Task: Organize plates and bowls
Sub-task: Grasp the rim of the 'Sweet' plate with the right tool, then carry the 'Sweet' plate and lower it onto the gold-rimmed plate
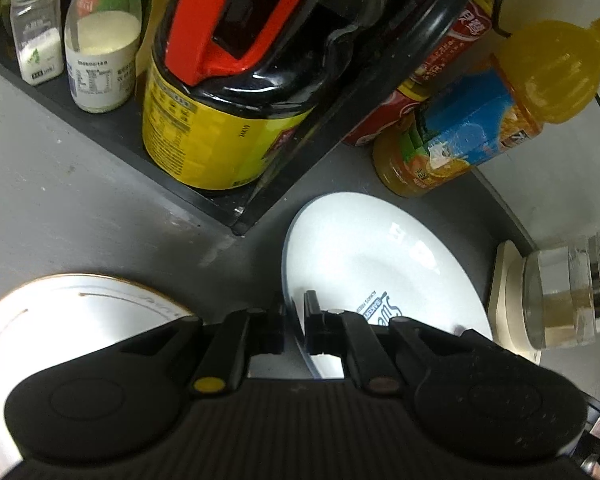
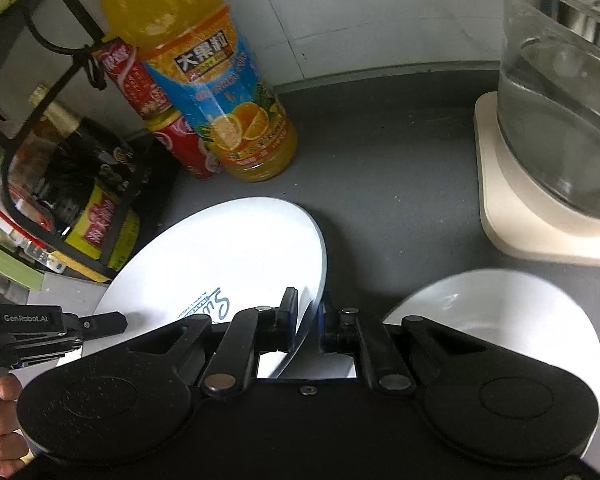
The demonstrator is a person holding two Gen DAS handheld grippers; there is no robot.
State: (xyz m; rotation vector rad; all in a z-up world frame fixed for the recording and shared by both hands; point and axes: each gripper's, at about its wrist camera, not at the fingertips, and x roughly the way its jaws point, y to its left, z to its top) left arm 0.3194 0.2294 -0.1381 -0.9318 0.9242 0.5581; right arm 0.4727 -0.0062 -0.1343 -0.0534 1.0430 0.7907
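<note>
A white plate with a blue printed logo (image 1: 380,256) (image 2: 220,256) is tilted above the grey counter, held on both sides. My left gripper (image 1: 295,314) is shut on its left rim. My right gripper (image 2: 309,314) is shut on its right rim. In the right wrist view the left gripper (image 2: 108,321) shows at the plate's far left edge, with a hand below it. A gold-rimmed white plate (image 1: 80,304) lies under the left gripper. A white bowl (image 2: 500,304) sits just right of the right gripper, partly hidden by its body.
A black rack (image 1: 204,200) close behind holds a yellow-labelled jug (image 1: 220,120) and seasoning jars (image 1: 100,48). An orange juice bottle (image 2: 220,92) and a red can (image 2: 172,136) stand beside it. A glass kettle (image 2: 560,100) on a cream base (image 2: 512,232) is at the right.
</note>
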